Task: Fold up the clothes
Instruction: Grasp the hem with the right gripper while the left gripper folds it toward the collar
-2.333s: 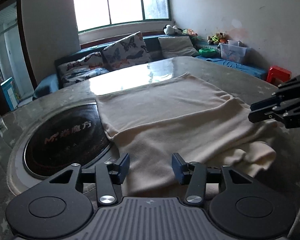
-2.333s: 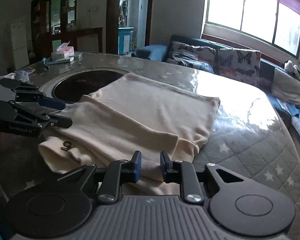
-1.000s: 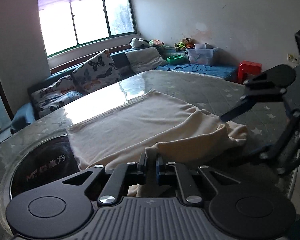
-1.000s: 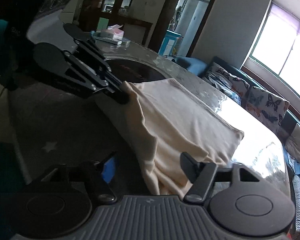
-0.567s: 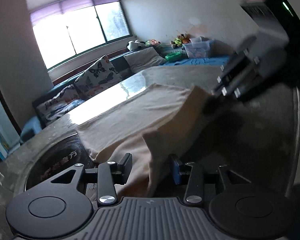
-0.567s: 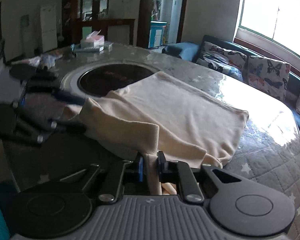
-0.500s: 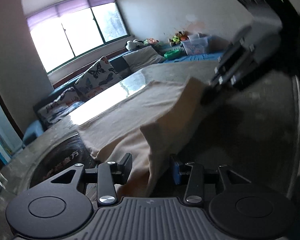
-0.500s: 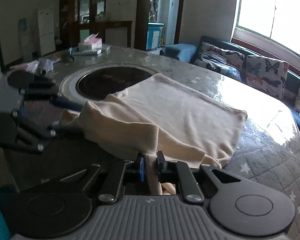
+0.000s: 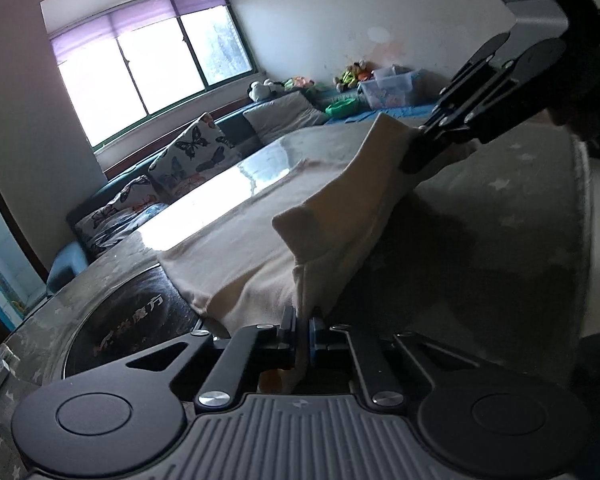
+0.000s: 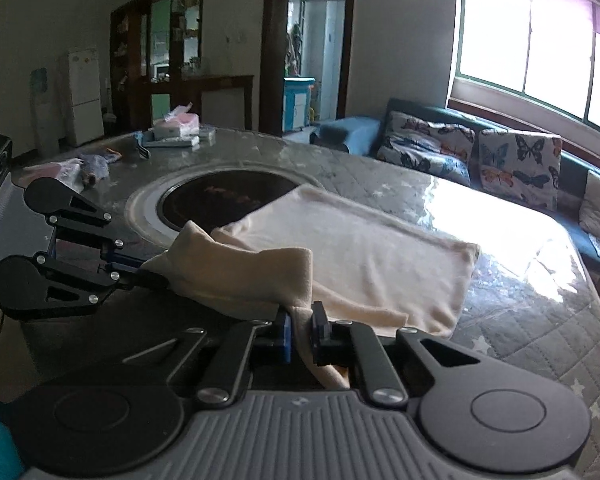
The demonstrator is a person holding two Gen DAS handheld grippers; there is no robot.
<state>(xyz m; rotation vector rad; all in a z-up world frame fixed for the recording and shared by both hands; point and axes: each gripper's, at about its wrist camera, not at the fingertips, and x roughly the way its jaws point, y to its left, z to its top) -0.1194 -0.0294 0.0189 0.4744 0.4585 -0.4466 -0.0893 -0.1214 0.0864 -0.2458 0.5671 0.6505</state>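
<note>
Right wrist view: both grippers (image 10: 300, 330) (image 9: 305, 330) pinch cloth (image 10: 364, 256) edge.

A round table (image 10: 532, 328) with a grey quilted, star-printed cover under a glossy clear sheet carries everything. Set into its middle is a black round cooktop (image 10: 220, 200) inside a pale ring. A cream garment (image 10: 364, 252) lies spread on the top, one edge overlapping the cooktop, its near edge raised off the surface. At the far side sit a tissue box (image 10: 178, 124) and some crumpled cloths (image 10: 88, 164)
</note>
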